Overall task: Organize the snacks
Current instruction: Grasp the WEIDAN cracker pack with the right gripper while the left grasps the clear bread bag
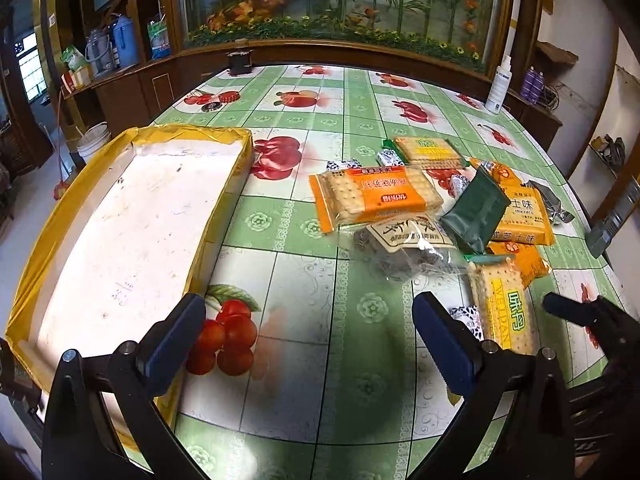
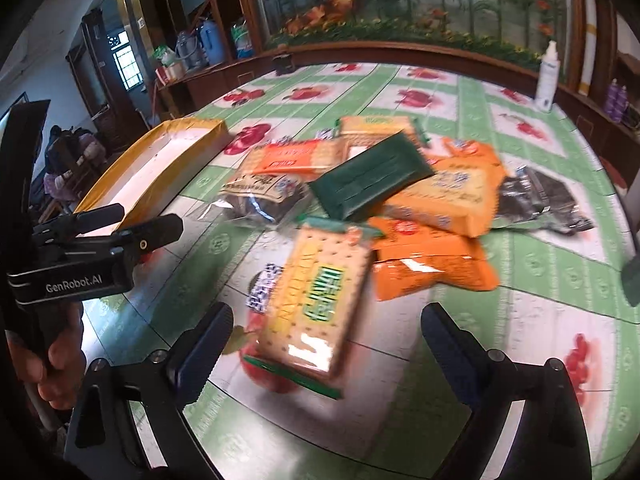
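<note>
Under the green packet (image 2: 370,178), orange snack packs (image 2: 444,196) lie half hidden.

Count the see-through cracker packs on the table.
3. The green-lettered pack lies nearest; the orange-banded pack lies beyond it to the left; the third pack lies farthest back. More may be hidden under other packets.

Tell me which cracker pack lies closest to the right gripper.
The cracker pack with the green label, lying just ahead of the open right gripper. The orange-labelled pack and the other green-labelled one sit farther back.
</note>
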